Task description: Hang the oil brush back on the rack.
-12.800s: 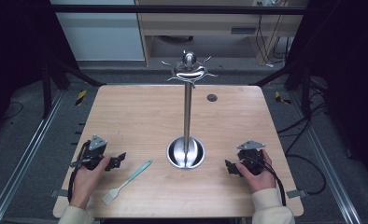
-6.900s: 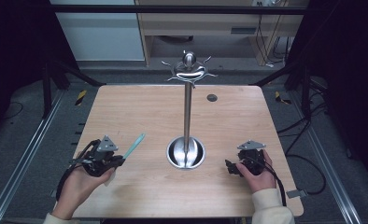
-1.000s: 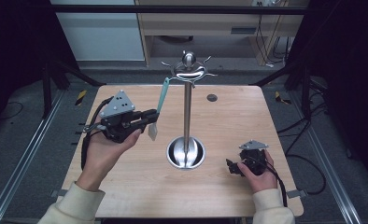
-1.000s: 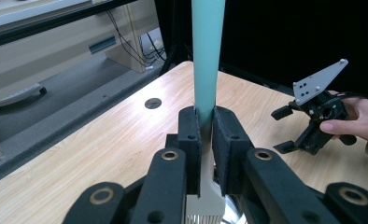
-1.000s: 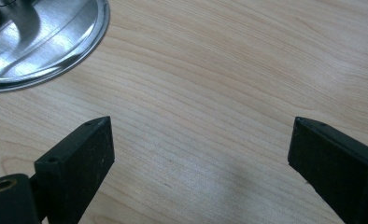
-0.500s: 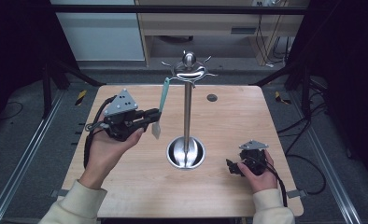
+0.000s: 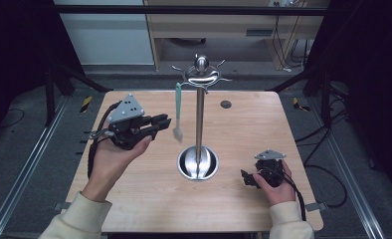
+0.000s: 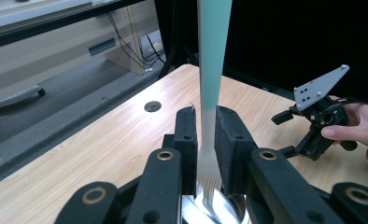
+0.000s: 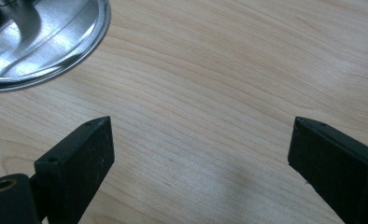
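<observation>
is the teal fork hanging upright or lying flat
Hanging upright: the teal fork dangles tines down from a hook of the metal stand, clear of the table.

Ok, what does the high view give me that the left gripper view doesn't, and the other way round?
High view: the stand's hook ring at the top, with the fork apparently hanging from one hook by its handle end. Left gripper view: the fork's neck between the pads of the left gripper, whose jaws have just been opening; whether they press on it I cannot tell. Both: the fork, the right gripper resting on the table, and the stand's base.
</observation>
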The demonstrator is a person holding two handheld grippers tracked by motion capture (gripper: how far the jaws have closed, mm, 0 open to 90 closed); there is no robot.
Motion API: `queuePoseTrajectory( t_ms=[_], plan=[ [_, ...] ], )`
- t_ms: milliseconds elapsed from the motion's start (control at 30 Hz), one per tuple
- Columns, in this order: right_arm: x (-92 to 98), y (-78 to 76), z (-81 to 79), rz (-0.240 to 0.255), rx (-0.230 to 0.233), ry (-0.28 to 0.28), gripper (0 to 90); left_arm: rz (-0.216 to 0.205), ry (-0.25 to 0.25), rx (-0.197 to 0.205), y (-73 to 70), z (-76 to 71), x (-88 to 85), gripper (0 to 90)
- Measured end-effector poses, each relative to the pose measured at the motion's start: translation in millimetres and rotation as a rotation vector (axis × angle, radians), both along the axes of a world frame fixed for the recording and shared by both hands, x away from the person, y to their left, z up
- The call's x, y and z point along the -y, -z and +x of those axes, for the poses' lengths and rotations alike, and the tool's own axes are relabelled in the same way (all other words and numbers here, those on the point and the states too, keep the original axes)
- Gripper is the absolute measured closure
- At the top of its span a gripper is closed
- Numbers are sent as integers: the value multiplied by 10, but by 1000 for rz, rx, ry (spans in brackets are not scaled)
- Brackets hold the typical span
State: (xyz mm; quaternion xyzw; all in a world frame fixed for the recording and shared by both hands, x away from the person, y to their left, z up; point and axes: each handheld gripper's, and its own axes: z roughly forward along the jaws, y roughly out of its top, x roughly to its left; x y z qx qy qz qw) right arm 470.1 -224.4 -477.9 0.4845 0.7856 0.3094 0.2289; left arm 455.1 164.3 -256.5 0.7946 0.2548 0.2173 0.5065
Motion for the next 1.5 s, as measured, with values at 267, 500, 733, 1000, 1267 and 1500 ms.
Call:
queuePoseTrajectory(
  t_ms=[267,500,733,1000,1267,1500],
  plan=[
    [1,-1,0,-2,0,0,77,14,-26,47,-8,-84,-27,576],
    [2,2,2,-7,1,-1,77,12,-49,75,5,-188,-90,351],
    [2,0,-1,-6,-2,2,77,14,-50,56,28,-269,-122,160],
    [3,3,1,-10,1,1,77,42,-42,50,42,-444,-65,55],
    [8,0,-6,-6,-2,4,77,88,-19,48,177,-617,1,39],
    [3,2,-5,-8,-3,5,77,104,-7,29,356,-707,-10,38]
  ],
)
